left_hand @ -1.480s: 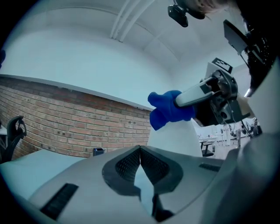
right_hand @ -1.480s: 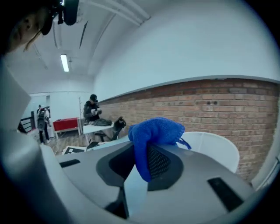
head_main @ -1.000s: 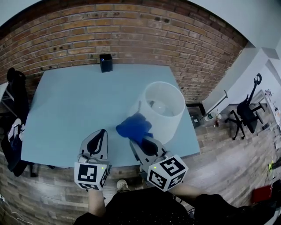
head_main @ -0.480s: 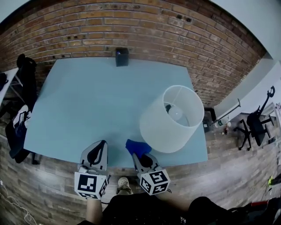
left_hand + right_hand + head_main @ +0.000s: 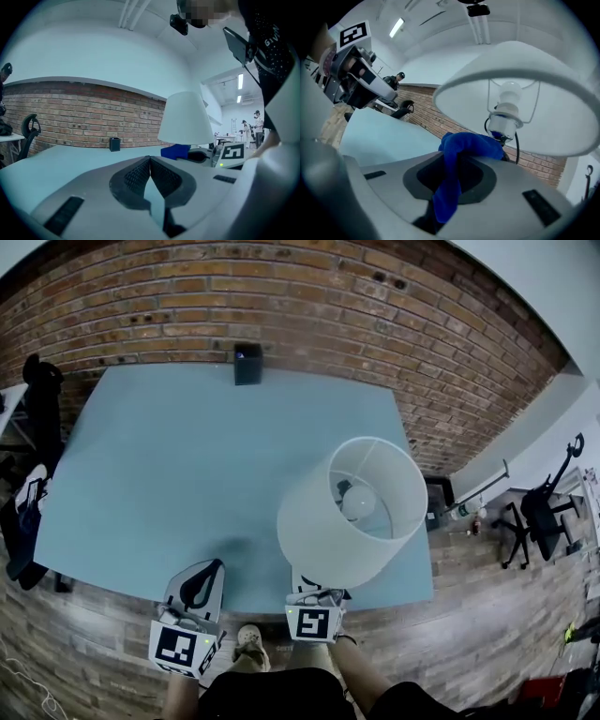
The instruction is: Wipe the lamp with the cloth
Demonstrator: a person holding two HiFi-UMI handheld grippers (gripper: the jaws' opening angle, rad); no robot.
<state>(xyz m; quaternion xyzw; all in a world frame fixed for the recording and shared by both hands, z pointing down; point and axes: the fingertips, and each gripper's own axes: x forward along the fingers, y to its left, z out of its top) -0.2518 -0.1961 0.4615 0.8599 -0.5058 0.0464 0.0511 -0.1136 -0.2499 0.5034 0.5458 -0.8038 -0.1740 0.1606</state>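
The lamp (image 5: 352, 512) stands near the front right corner of the pale blue table (image 5: 187, 456). Its shade is a smooth, matte white drum, narrower at the top.

From the head view you look down into the open top of the shade and see the round bulb (image 5: 357, 502). The shade covers most of the right gripper (image 5: 454, 164), leaving only its marker cube (image 5: 314, 622) showing at the near rim. The cloth (image 5: 471, 143) does not show from up there at all.

The right gripper view shows what is under the shade. The tongs pinch the soft, deep blue cloth, which bunches up over the jaw tips and hangs in a fold between them. It sits just below the shade's lower rim, close to the white socket. Thin wire struts and a black cord show up inside the shade.

The left gripper view takes the lamp side-on, with the blue cloth peeking out beneath the shade. The left gripper (image 5: 150, 161) waits left of the lamp, well apart from it. Its ribbed dark pads are pressed together at the tips with nothing between them.

Far behind the lamp, a small black box (image 5: 247, 363) stands at the table's back edge against the rough red brick wall (image 5: 281, 296).
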